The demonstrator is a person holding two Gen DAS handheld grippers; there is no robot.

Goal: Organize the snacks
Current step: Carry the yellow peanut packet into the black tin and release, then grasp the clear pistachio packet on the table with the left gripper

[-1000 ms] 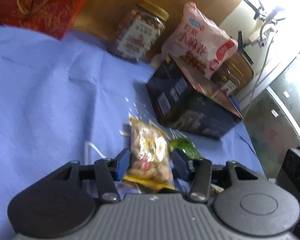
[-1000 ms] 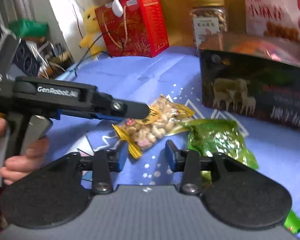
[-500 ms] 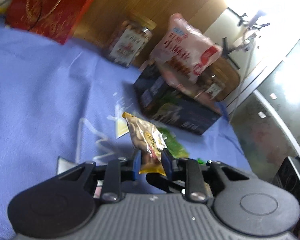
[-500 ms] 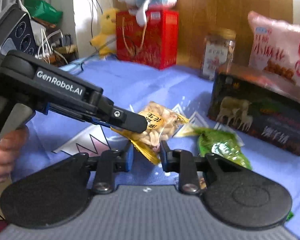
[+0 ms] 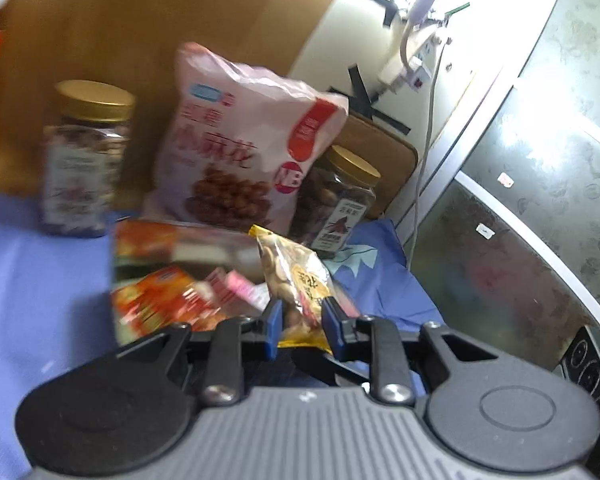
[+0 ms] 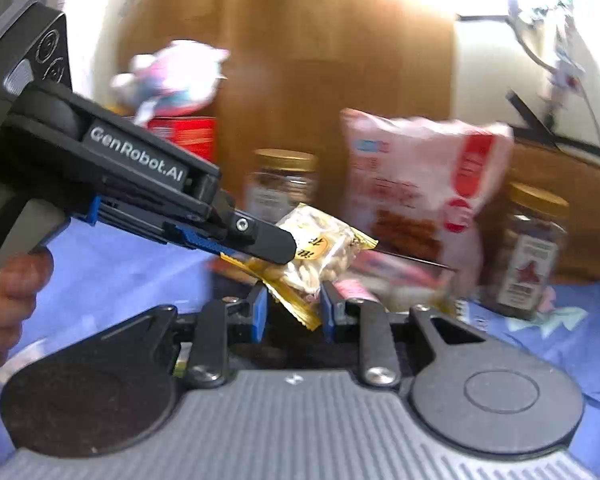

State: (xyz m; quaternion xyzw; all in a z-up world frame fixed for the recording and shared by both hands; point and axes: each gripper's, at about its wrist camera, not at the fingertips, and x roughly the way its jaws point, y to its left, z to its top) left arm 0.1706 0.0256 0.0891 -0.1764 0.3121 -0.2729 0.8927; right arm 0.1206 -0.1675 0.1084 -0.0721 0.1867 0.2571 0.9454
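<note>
My left gripper (image 5: 299,322) is shut on a small yellow-edged peanut packet (image 5: 296,280) and holds it in the air over the open dark snack box (image 5: 180,276), which holds several orange and pink packets. In the right wrist view the left gripper (image 6: 276,246) comes in from the left with the same packet (image 6: 320,252). My right gripper (image 6: 292,314) sits just below the packet's lower corner, its jaws narrowly apart and nothing pinched. The green packet is out of view.
Behind the box stand a gold-lidded nut jar (image 5: 86,160), a big pink snack bag (image 5: 240,152) and a second jar (image 5: 340,200) against a wooden board. A red gift box (image 6: 184,136) with a plush toy (image 6: 172,76) stands at the back left. A blue cloth (image 5: 28,280) covers the table.
My left gripper closed on the peanut packet, lifted it off the cloth and carried it up and forward over the open box. The right gripper rose and followed.
</note>
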